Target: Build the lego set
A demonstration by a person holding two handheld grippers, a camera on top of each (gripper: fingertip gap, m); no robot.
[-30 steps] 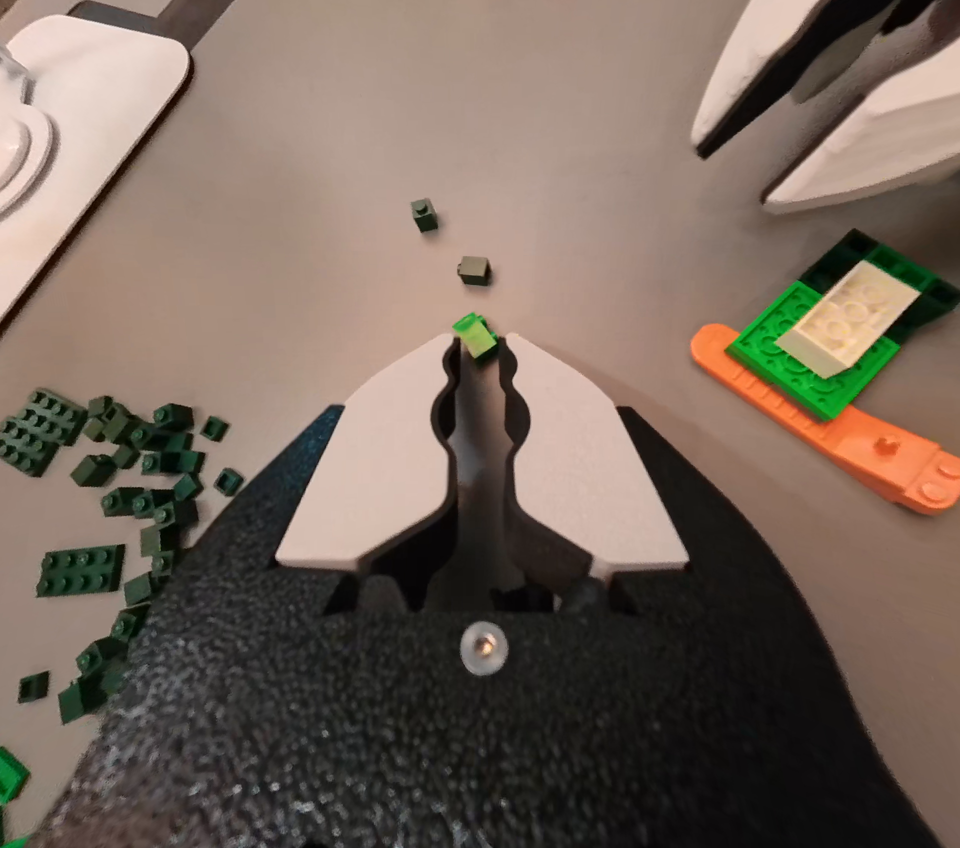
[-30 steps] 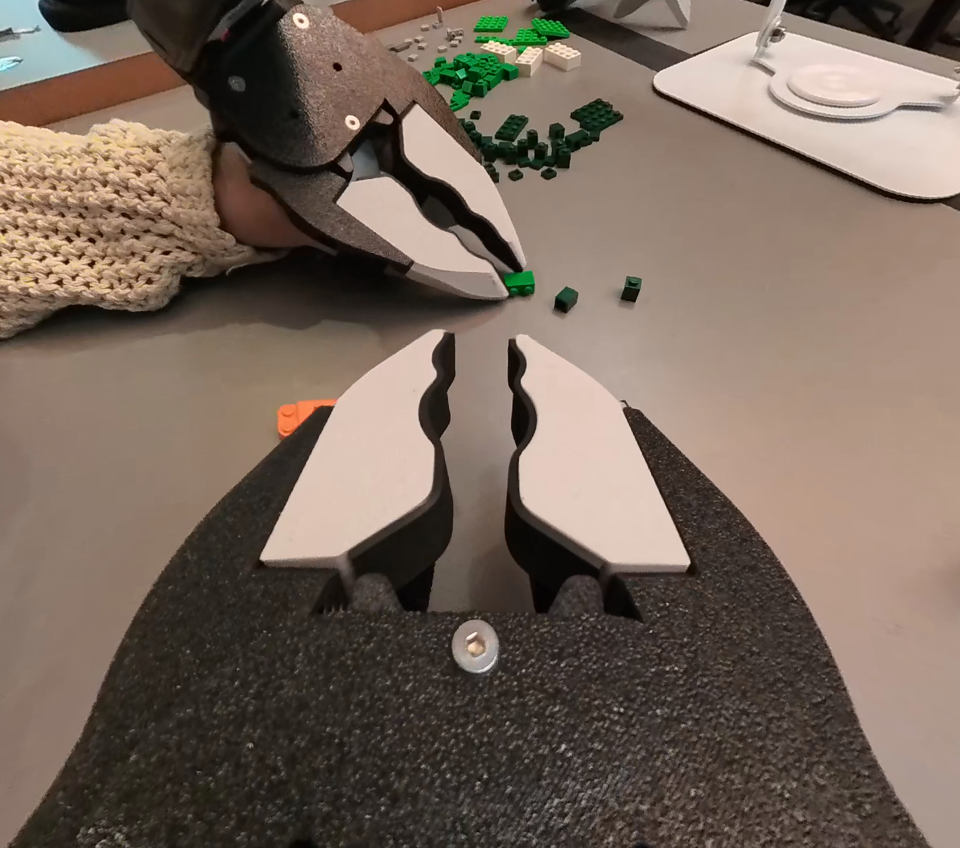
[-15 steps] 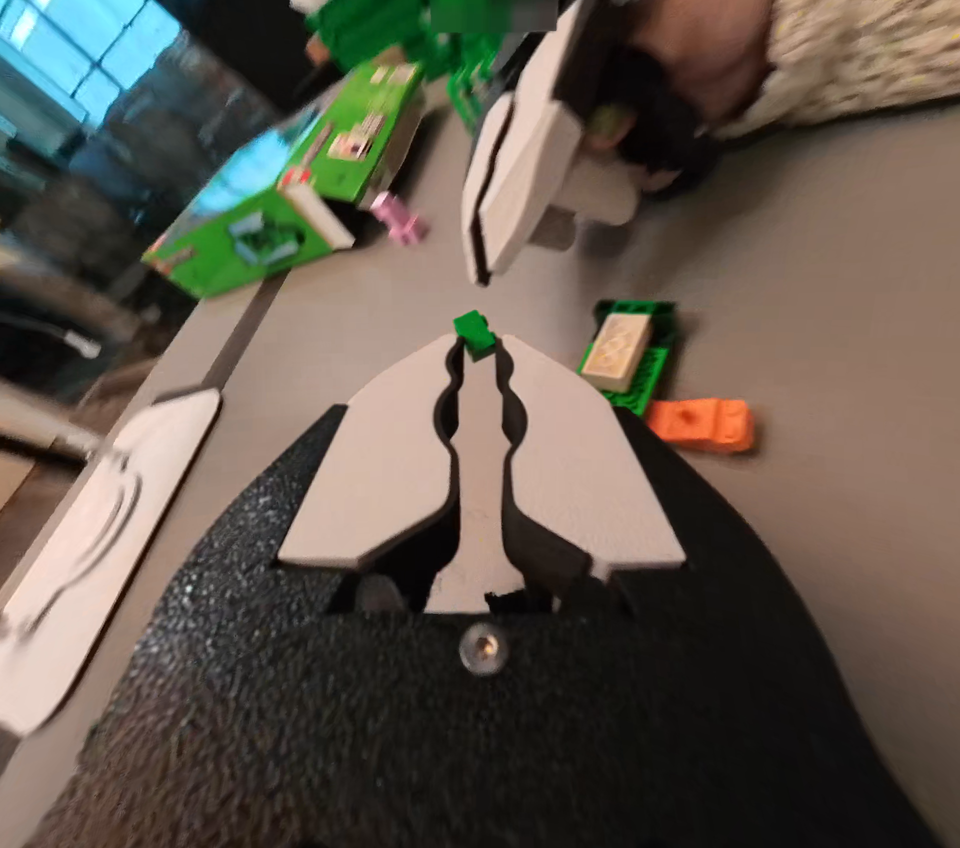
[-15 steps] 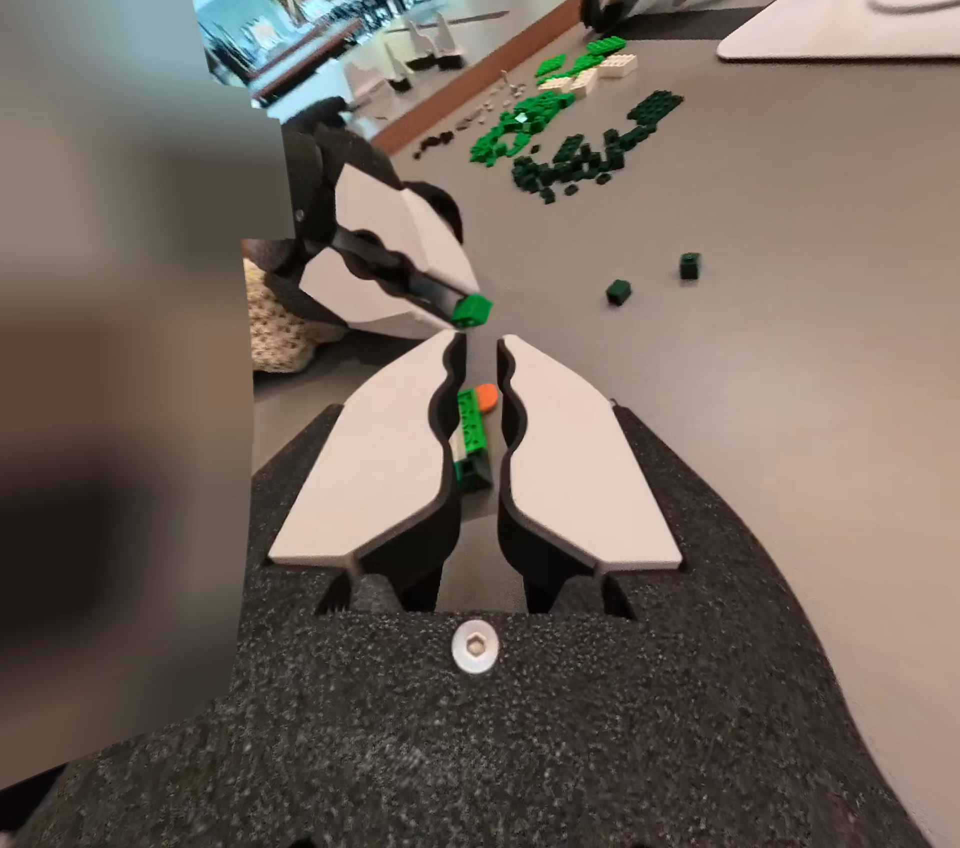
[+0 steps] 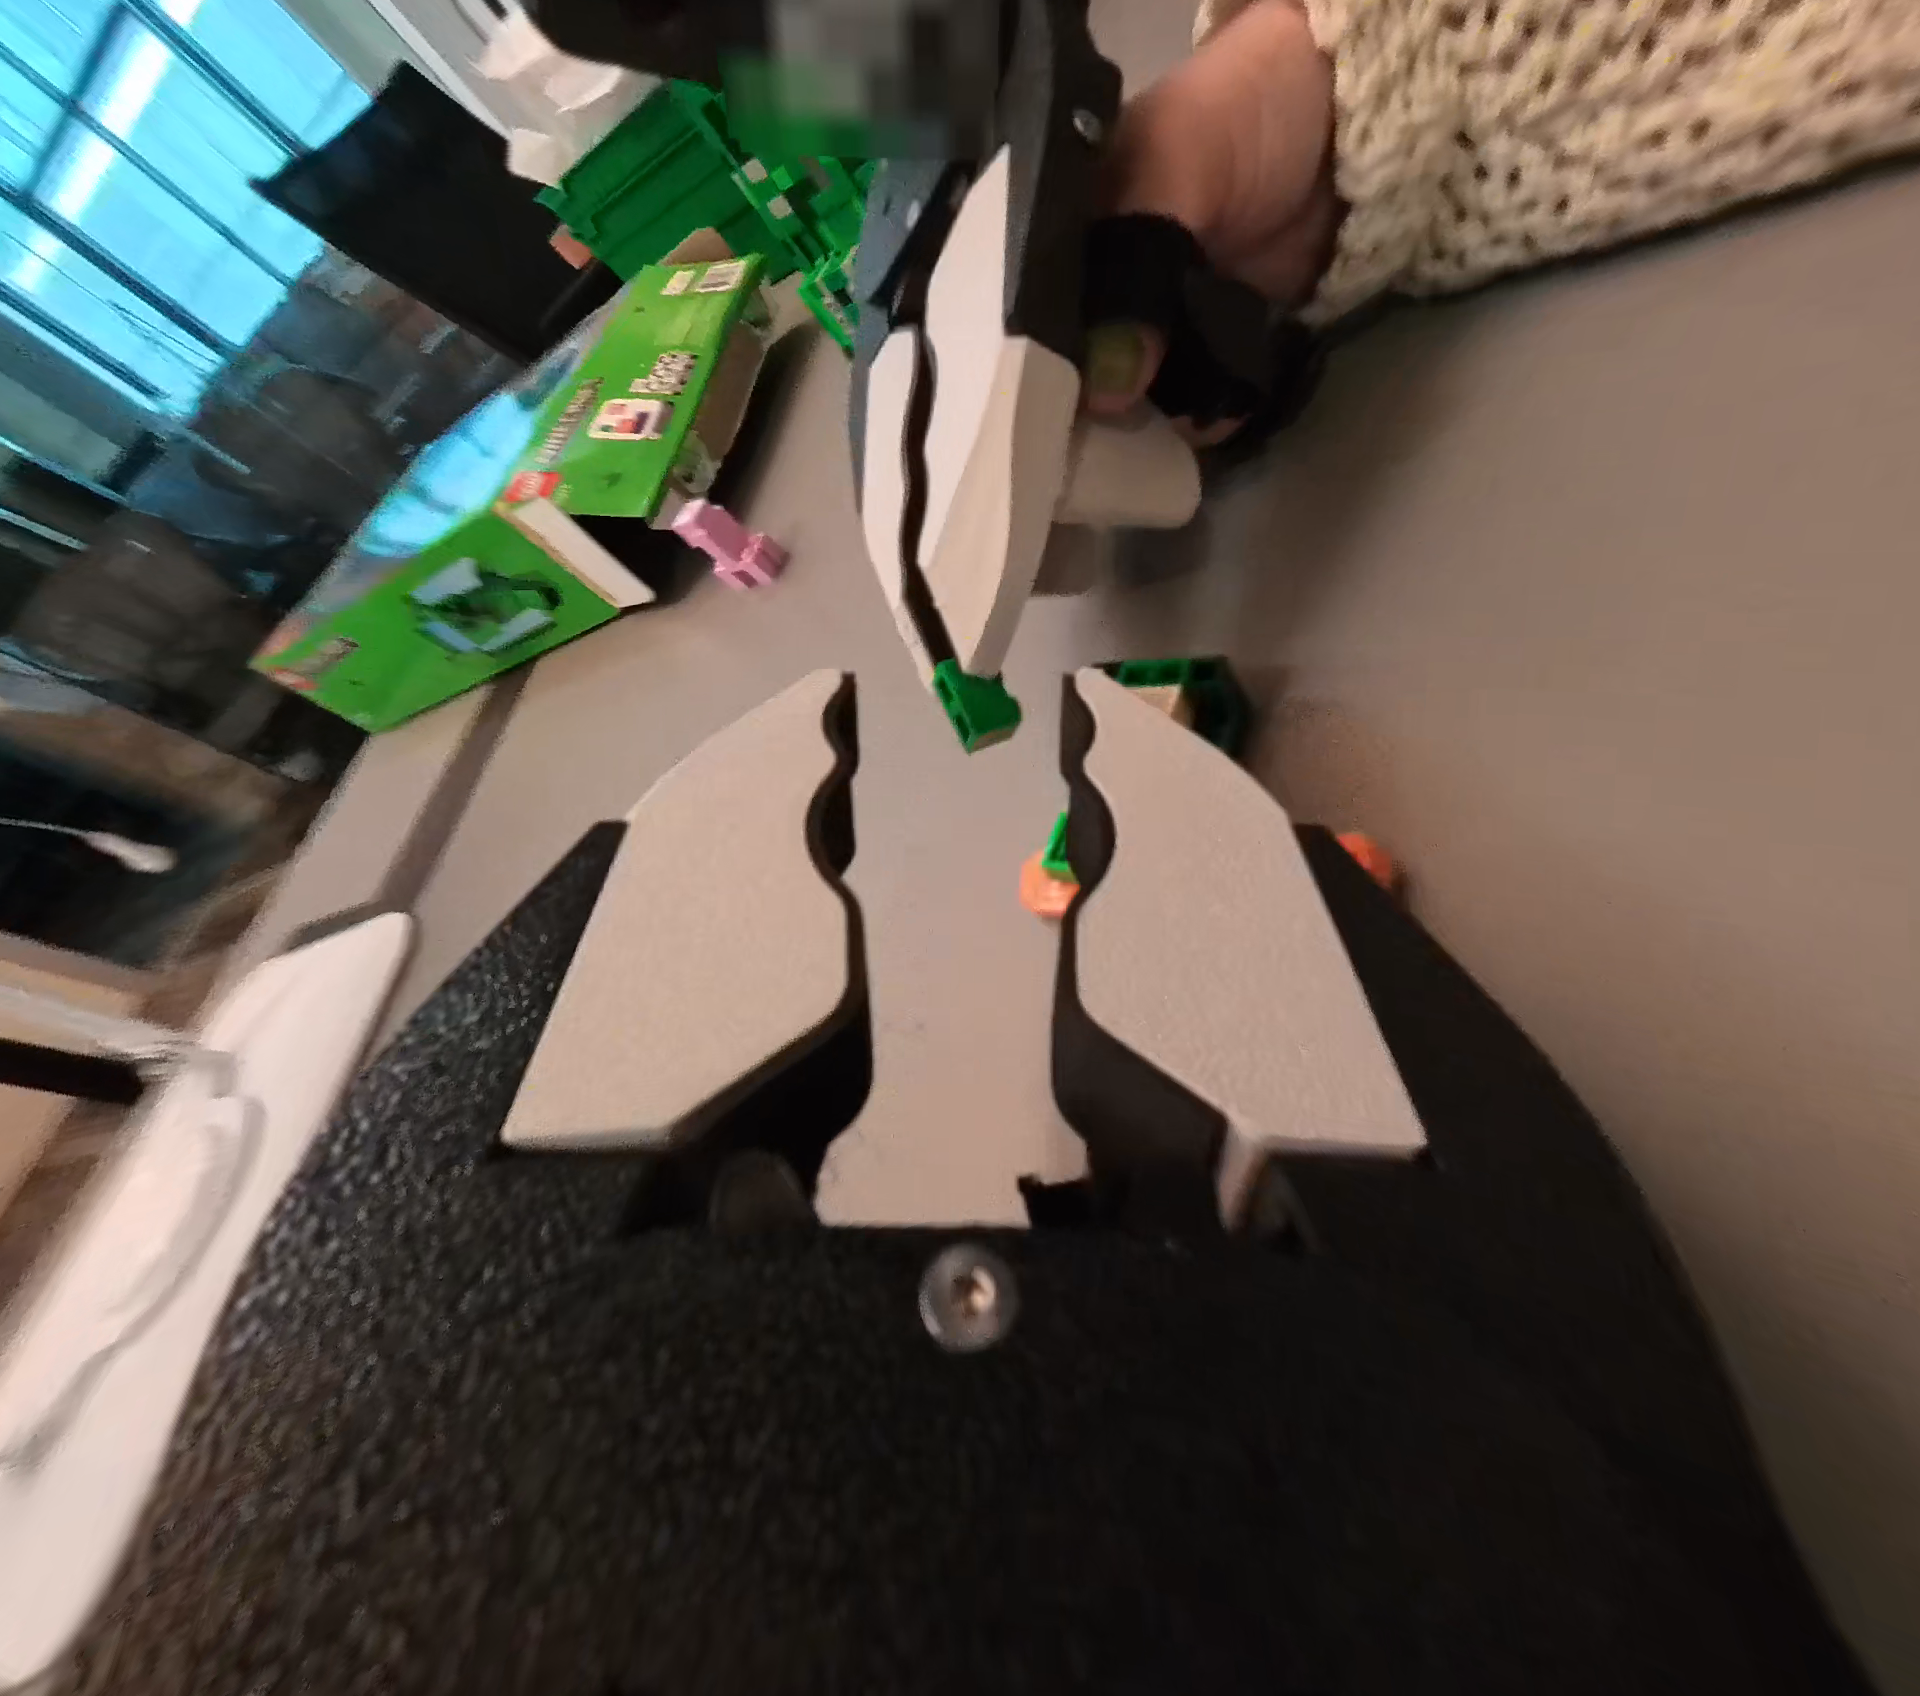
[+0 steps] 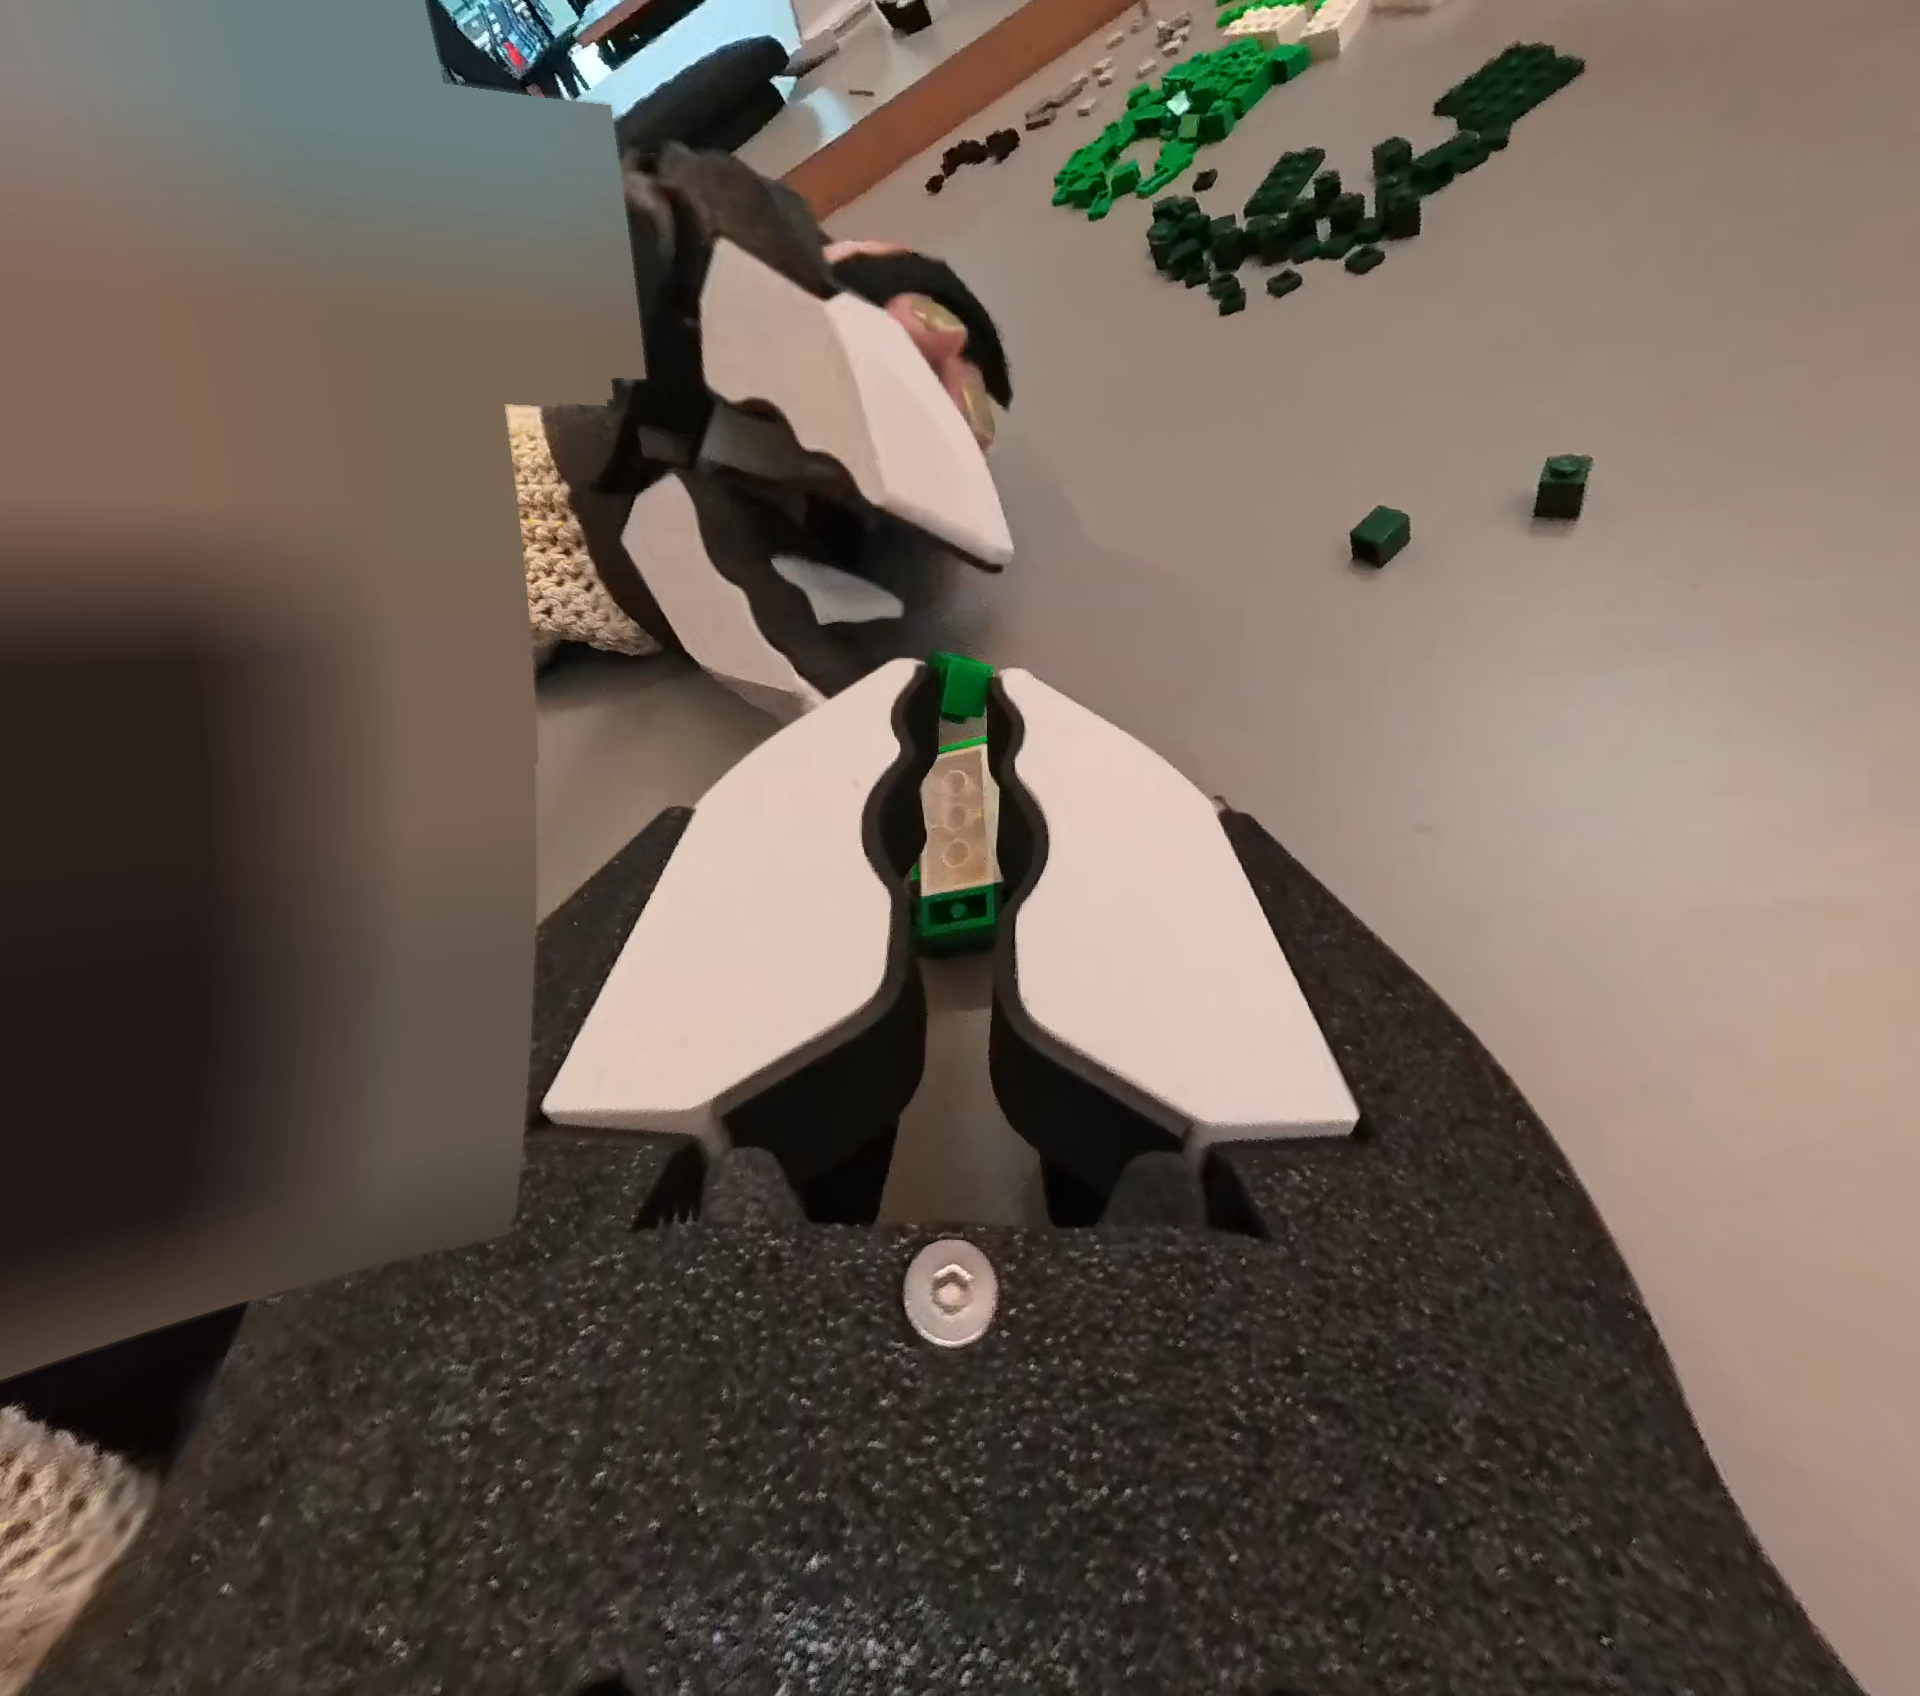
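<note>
Note the right tool (image 6: 958,675) pinched tight on a small bright-green brick (image 5: 975,708), gripped at the very tips and held clear of the grey worktop (image 6: 1455,763). Note the left tool (image 5: 961,680) spread wide with nothing in it, tips just beside that brick.

Look down through the right tool's gap for the target: a green plate assembly topped with a cream brick (image 6: 958,825), lying flat on the worktop beneath the held piece, with an orange brick separator (image 5: 1044,888) poking out beside it. Cannot tell whether the separator lies under the plate or merely touches it.

Likely step in hand: seating the green brick on the assembly. To do it well:
- Level the brick so its underside faces the studs squarely; seen from the left tool it looks tilted.
- Line up over the chosen studs before descending, since so shallow a tip grip could let the piece twist or pop out.
- Bring the empty left tool down to pin the plate's edge, or expect the light assembly to skate.
- Press straight down, then ease the grip off without dragging sideways.

Leave the two loose dark-green bricks (image 6: 1379,534) and the sorted piles of pieces (image 6: 1299,212) farther back alone for now.
</note>
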